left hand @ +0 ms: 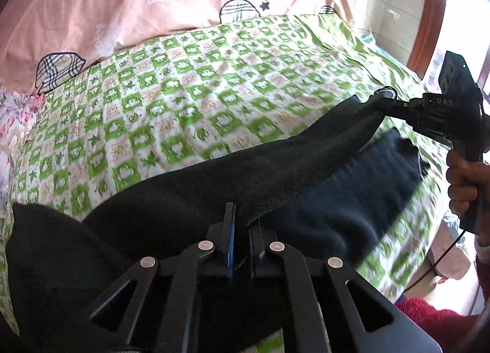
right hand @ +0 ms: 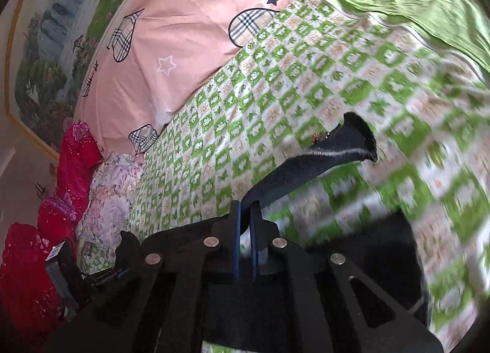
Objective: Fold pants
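left gripper (left hand: 242,224) was clamped on the pants (left hand: 190,199) edge | right gripper (right hand: 245,215) was pinched on a far corner | cloth was held stretched between them above the bedsheet (left hand: 190,83), judged for folding over

Green-checked bed (left hand: 214,83), landscape mural (right hand: 52,46)

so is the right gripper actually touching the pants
Touching. In the left wrist view the right gripper is shut on an edge of the dark pants, fabric pulled taut from its tip above the bedspread.
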`<action>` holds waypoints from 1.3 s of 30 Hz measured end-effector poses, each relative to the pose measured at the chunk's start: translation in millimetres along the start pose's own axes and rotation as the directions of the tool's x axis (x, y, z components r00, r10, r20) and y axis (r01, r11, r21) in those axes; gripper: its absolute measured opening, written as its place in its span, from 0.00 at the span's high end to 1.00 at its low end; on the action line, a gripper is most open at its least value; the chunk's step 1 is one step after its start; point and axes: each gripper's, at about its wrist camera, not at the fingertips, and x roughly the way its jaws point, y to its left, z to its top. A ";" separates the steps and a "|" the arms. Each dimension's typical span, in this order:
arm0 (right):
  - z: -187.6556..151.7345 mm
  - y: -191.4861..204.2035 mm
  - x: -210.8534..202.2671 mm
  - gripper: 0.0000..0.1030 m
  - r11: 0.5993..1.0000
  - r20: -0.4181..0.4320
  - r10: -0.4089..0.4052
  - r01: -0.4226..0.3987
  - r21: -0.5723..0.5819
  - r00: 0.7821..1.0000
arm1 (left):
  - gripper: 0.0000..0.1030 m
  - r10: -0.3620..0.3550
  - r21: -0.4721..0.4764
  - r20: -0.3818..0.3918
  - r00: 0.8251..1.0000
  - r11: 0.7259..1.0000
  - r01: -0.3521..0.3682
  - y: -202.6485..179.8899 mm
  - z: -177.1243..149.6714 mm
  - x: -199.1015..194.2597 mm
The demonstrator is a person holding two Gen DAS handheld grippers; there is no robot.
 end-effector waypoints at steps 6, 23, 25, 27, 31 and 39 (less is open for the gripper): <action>-30.7 -5.5 -23.7 0.94 0.999 0.028 -0.034 0.034 0.019 0.999 | 0.95 -0.009 0.030 0.008 1.000 1.000 0.009 -14.3 -21.0 -10.2; -87.9 -24.1 -41.4 0.95 0.989 0.007 -0.139 0.139 0.053 0.990 | 0.95 -0.033 0.049 -0.010 0.999 0.998 0.033 -23.5 -52.1 -6.5; -89.7 -22.9 -42.5 0.95 0.989 0.011 -0.141 0.140 0.048 0.990 | 0.95 -0.030 0.048 -0.014 0.999 0.998 0.030 -23.4 -54.3 -5.3; -91.7 -21.4 -45.8 0.95 0.989 0.018 -0.144 0.143 0.040 0.989 | 0.95 -0.029 0.045 -0.015 0.999 0.999 0.029 -23.4 -56.7 -5.8; -97.6 -23.8 -45.0 0.95 0.986 0.005 -0.162 0.162 0.029 0.987 | 0.94 -0.027 0.044 -0.019 0.999 0.999 0.028 -24.0 -58.5 -4.8; -100.7 -32.2 -41.0 0.90 0.986 -0.055 -0.148 0.152 0.063 0.987 | 0.82 -0.033 0.006 -0.054 0.998 0.999 0.033 -20.0 -65.7 -2.0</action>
